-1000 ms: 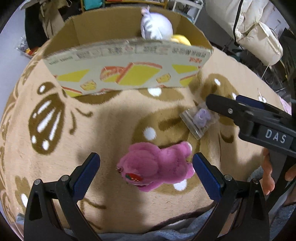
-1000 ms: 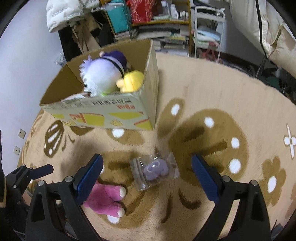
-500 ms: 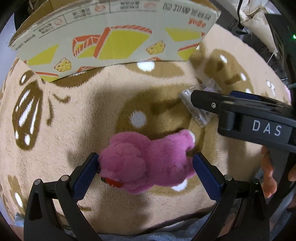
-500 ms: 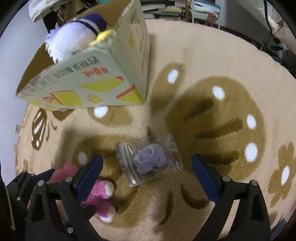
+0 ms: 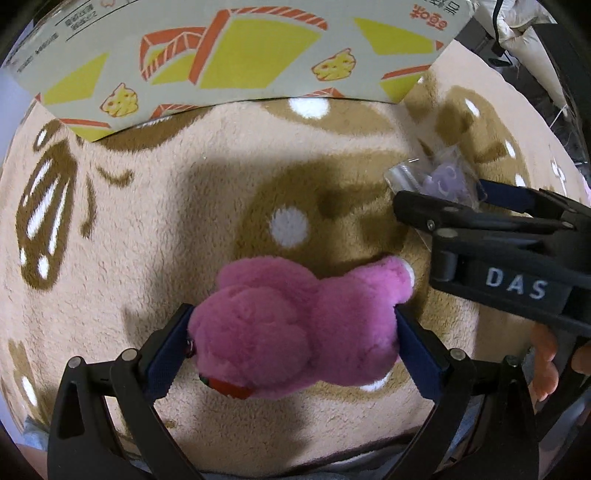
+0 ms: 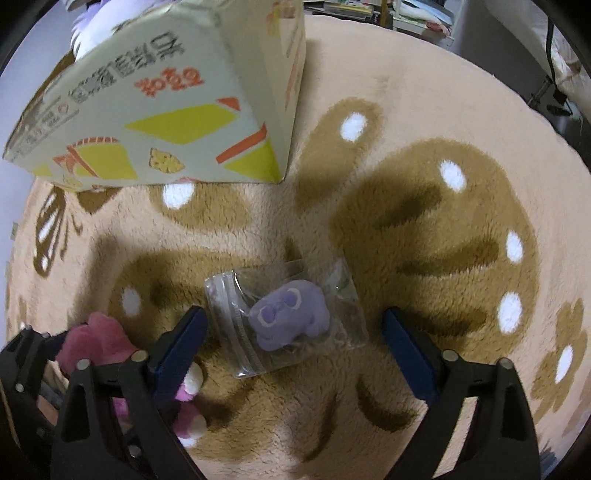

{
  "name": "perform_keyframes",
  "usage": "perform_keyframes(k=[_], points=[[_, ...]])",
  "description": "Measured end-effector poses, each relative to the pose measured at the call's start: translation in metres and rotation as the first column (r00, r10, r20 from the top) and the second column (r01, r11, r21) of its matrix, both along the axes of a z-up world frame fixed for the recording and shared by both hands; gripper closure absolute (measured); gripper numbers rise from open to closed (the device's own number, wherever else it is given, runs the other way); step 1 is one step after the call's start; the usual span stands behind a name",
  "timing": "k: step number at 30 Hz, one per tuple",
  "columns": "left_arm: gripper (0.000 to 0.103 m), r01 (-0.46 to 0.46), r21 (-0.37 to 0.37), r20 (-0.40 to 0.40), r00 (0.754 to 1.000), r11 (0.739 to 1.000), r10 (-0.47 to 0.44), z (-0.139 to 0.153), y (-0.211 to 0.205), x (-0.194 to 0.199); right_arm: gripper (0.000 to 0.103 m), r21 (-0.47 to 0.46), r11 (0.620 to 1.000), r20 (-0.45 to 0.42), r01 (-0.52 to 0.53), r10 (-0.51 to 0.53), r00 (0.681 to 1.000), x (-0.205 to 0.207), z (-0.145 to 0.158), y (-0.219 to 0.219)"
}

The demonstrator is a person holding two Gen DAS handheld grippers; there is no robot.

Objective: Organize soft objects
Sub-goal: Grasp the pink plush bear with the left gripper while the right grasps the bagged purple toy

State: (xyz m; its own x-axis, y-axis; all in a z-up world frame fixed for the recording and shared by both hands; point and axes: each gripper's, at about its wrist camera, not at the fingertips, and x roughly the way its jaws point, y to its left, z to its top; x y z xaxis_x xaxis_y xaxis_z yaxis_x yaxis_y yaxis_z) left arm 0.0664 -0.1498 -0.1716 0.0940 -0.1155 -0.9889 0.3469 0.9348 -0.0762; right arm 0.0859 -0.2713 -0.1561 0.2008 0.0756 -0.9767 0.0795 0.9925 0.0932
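A pink plush toy (image 5: 295, 325) lies on the beige rug between the fingers of my left gripper (image 5: 293, 343), which is open wide with both pads touching or nearly touching its sides. The toy also shows in the right wrist view (image 6: 99, 339). A small purple plush in a clear zip bag (image 6: 288, 317) lies between the open fingers of my right gripper (image 6: 295, 339); the bag also shows in the left wrist view (image 5: 439, 181). The right gripper (image 5: 480, 218) appears from the side at the right of the left wrist view.
A cardboard box (image 6: 177, 110) with yellow and orange print stands on the rug just beyond both toys; a white plush (image 6: 92, 22) peeks over its rim. The box wall fills the top of the left wrist view (image 5: 236, 59). Shelves and furniture stand beyond the rug.
Both grippers have moved down and forward toward the rug. The pink plush now sits between the left fingers and the bagged purple plush between the right fingers.
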Motion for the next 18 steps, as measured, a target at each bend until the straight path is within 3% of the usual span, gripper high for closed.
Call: perform_keyframes(k=[4,12,13,18], points=[[0.007,-0.001,-0.007,0.002,1.000,1.000,0.001,0.000,0.010,-0.007,0.024,-0.018,1.000,0.008,0.006,-0.005,1.000,-0.002,0.000,0.004],[0.011,-0.012,-0.019,0.028,1.000,1.000,0.013,0.004,0.022,-0.009,0.029,-0.020,1.000,0.024,0.008,-0.008,1.000,-0.006,0.010,0.005],[0.012,-0.015,-0.012,0.040,0.999,1.000,0.015,0.005,0.024,-0.011,0.038,-0.018,1.000,0.030,0.013,-0.012,0.999,-0.010,0.015,0.005],[0.012,-0.063,0.018,0.123,0.991,0.998,0.060,0.022,0.030,-0.012,0.049,0.033,0.998,0.047,0.047,-0.048,0.998,-0.013,0.030,-0.009]])
